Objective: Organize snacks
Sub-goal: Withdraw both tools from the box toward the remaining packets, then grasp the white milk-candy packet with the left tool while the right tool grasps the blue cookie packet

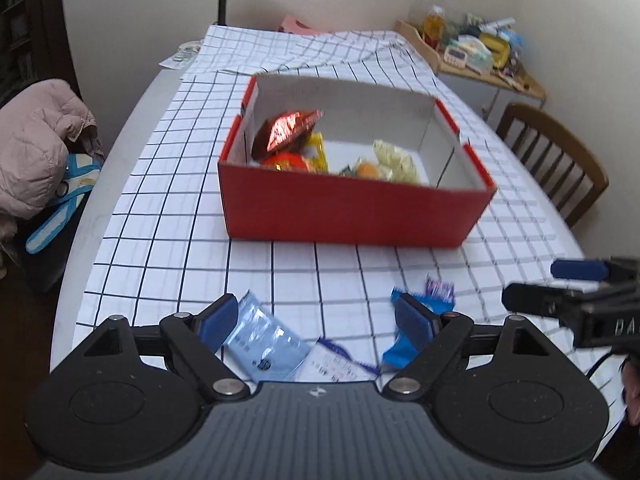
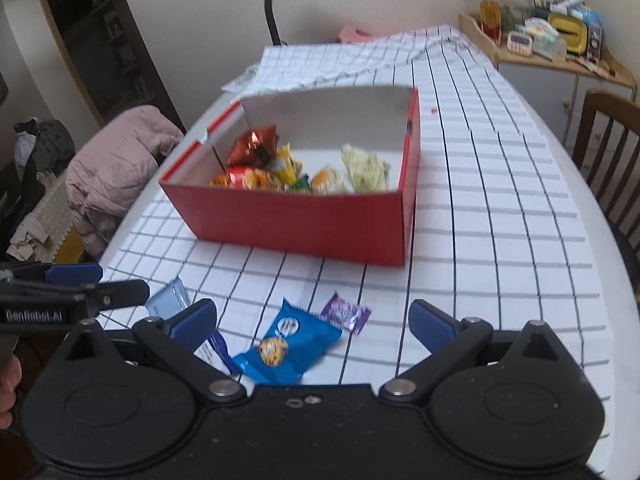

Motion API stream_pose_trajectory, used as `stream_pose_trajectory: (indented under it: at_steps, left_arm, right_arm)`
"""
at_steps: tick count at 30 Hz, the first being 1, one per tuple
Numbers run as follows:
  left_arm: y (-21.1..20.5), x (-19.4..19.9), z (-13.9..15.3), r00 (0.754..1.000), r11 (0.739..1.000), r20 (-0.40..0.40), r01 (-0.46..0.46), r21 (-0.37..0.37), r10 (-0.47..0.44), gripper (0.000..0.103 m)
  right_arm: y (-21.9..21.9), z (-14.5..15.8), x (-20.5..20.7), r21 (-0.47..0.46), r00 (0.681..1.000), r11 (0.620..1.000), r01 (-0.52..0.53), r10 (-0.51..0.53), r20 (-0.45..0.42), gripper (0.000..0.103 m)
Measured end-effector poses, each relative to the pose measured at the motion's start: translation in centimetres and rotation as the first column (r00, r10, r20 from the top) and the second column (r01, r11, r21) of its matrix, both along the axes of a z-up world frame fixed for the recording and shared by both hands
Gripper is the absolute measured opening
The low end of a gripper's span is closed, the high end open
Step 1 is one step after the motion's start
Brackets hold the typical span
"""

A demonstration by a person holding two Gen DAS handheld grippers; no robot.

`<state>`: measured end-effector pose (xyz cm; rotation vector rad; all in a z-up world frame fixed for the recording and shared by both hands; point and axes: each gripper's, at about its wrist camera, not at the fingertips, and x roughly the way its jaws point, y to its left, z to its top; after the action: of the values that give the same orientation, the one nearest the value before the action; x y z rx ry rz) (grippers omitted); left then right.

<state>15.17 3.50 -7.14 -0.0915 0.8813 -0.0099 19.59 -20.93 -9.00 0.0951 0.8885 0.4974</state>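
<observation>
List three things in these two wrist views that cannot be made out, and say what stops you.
1. Print on the pale blue foil sachet, left wrist view: blurred and partly behind the left claw.
2. White paper packet, both views: mostly hidden by the claw bodies.
3. Floor of the red cardboard box, right wrist view: near wall hides it.

Right tool hangs with its blue-padded jaws spread wide and nothing between the pads, above a blue cookie packet lying flat on the checked cloth of the bench; a small purple wrapper sits just beside the packet's far corner. The left tool reaches in from the left edge near a pale blue packet, also parted. Farther back stands an open red box holding several snacks: a red foil bag, a yellow packet, an orange item and a pale crinkled bag.
</observation>
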Motion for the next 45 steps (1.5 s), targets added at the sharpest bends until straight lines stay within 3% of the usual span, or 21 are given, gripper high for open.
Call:
stream_pose_trajectory:
  at_steps: [6,11,24,37,45]
  left_arm:
    - [-0.9,-0.6,-2.8,0.996,0.995,-0.058,0.069,0.066,-0.065,0.086]
    - [-1.0,-0.7,-4.9,0.990,0.992,-0.109,0.101,0.078,-0.092,0.086]
    - [-3.2,-0.7,-7.8,0.966,0.962,-0.148,0.233,0.146,-0.212,0.086]
    - [-2.8,0.1,-9.3,0.954,0.957,-0.188,0.260,0.129,-0.234,0.086]
    - [-2.6,0.4,-9.8,0.952,0.959,-0.200,0.258,0.117,-0.232,0.072]
  right_arm:
    - [1.4,-1.8,0.4,-0.008,0.997,1.000,0.025,-0.026,-0.074,0.101]
    - [2.7,-3.3,0.8,-0.037,0.991,0.998,0.042,-0.046,-0.124,0.099]
    - [4.9,-6.2,2.5,-0.087,0.968,0.992,0.094,-0.112,-0.223,0.096]
    - [6.5,-7.6,3.3,-0.126,0.953,0.987,0.101,-0.132,-0.272,0.090]
    - [7.3,-7.9,3.1,-0.141,0.958,0.988,0.057,-0.094,-0.271,0.081]
